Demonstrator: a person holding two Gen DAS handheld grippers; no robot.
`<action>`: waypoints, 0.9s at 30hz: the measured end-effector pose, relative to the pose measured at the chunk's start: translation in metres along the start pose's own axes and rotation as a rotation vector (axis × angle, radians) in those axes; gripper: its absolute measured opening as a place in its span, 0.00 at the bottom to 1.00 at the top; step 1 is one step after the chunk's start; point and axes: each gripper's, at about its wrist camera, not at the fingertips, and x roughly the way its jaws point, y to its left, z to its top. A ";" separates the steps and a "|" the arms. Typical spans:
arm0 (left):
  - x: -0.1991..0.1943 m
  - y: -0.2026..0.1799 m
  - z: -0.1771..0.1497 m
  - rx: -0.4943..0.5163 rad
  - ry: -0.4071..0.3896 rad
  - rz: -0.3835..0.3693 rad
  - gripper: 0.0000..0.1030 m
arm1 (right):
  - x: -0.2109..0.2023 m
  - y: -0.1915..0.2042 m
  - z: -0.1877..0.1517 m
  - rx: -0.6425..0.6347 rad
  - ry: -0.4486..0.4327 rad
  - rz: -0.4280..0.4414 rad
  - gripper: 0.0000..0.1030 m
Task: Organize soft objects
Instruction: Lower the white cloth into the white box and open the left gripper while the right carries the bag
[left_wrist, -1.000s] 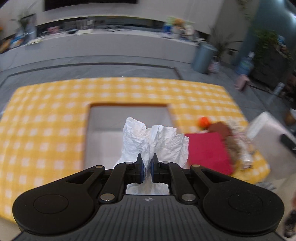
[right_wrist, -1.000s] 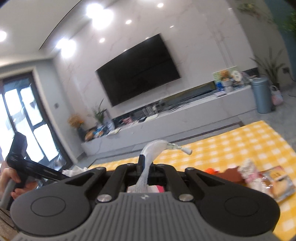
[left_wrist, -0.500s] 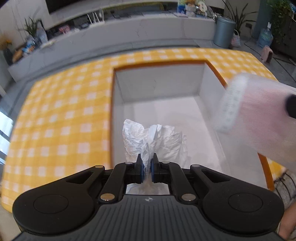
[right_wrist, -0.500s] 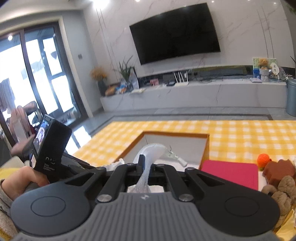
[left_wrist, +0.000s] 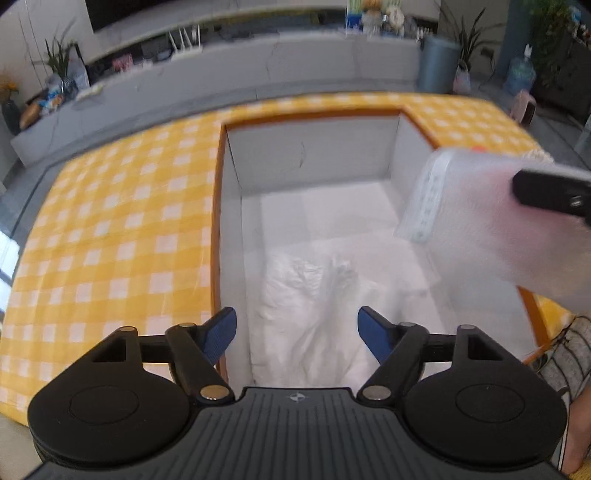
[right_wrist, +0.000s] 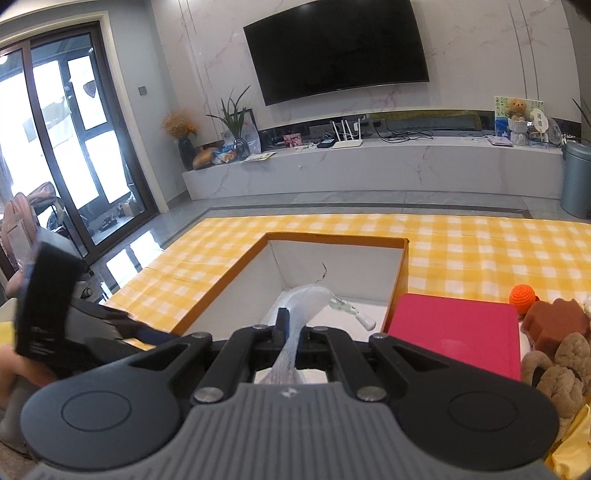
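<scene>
The left gripper (left_wrist: 297, 326) hangs over the near end of an open box (left_wrist: 218, 236) with an orange rim and white inner walls, set on a yellow-and-white checked cloth (left_wrist: 110, 229). Its jaws are opening, blue pads (left_wrist: 221, 332) spread wide, and a crumpled white plastic bag (left_wrist: 314, 295) lies blurred on the box floor below the gap, gripped by neither pad (whether it has fully settled there cannot be told). The right gripper (right_wrist: 290, 332) is clamped tight on the twisted neck of a soft translucent pouch (right_wrist: 308, 295) with a small white tip at its far end; in the left wrist view the same pouch (left_wrist: 480, 221) shows as a pale, pinkish, blurred mass over the right wall of the box, with a dark finger of the right gripper against it. Seen from the right wrist, the pouch sits above the near right part of the box interior. Just right of the box lies a flat red pad (right_wrist: 454, 339), and beyond it an orange knitted ball (right_wrist: 522, 295), a brown block (right_wrist: 557, 325) and a tan plush toy (right_wrist: 561, 369) crowd together near the cloth's edge. A wall-mounted television (right_wrist: 336, 48) hangs over a long marble console (right_wrist: 369, 170) across the room.
</scene>
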 end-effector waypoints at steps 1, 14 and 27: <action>-0.005 -0.001 0.000 0.002 -0.010 0.004 0.86 | 0.000 0.001 0.000 -0.002 0.000 -0.002 0.00; -0.043 0.032 0.015 -0.270 -0.186 0.192 0.88 | 0.018 0.025 -0.002 0.014 0.019 0.073 0.00; -0.020 0.071 -0.013 -0.428 -0.258 0.194 0.88 | 0.102 0.049 -0.033 -0.139 0.264 0.184 0.00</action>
